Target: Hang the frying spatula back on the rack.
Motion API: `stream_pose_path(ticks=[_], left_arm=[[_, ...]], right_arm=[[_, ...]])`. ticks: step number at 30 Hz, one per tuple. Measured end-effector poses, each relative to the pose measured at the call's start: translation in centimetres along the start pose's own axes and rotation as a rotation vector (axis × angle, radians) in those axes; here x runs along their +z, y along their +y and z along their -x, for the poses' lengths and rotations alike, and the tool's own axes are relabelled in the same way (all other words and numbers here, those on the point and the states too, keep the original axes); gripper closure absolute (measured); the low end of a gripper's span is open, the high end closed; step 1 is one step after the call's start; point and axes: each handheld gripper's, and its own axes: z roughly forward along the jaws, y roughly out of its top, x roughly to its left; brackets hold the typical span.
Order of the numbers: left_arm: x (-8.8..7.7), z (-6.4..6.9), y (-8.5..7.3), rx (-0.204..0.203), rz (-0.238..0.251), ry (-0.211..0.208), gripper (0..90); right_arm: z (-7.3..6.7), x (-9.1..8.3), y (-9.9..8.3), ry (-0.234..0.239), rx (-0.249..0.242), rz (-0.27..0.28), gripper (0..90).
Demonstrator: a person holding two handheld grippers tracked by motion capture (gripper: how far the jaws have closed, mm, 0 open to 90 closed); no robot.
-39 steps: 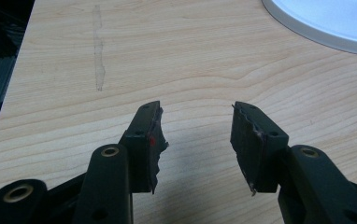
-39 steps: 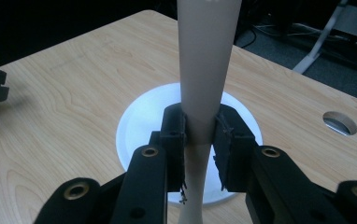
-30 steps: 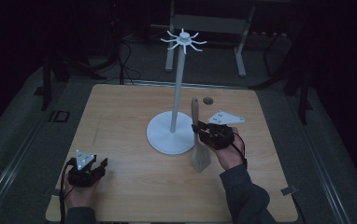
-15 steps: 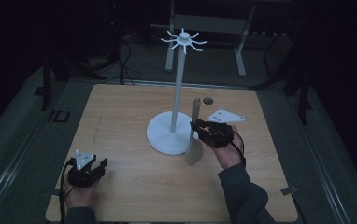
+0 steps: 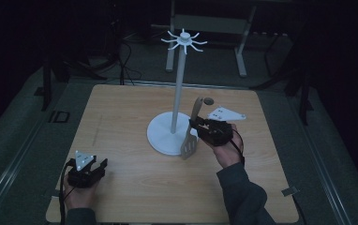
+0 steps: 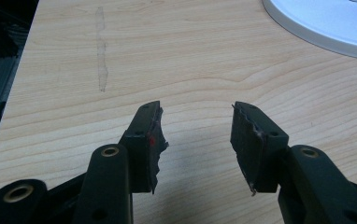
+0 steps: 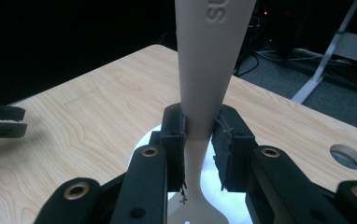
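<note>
Fingers of the left gripper [image 5: 103, 163] stand apart with nothing between them, low over the table [image 5: 121, 117], well to the near-left of the white stand [image 5: 176, 96]. Just right of the stand's round base, the right gripper [image 5: 195, 124] is clamped on the handle of a pale spatula [image 5: 190, 131], blade down and clear of the table. Judging by the hooked crown atop the pole, hanging is the likely aim: keep the handle upright, lift straight, and align its end with one prong. Pole and neighbouring prongs crowd the approach; a small round hole [image 5: 208, 100] lies behind.
</note>
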Motion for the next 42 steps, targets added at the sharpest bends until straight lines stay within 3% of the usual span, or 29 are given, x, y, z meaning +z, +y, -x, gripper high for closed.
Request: stream_pose_path(ticks=[42], left_arm=[[0.0, 0.0, 0.0, -0.001, 0.004, 0.004, 53.4]], right_arm=[[0.7, -0.8, 3.3, -0.005, 0.025, 0.071, 74.9]])
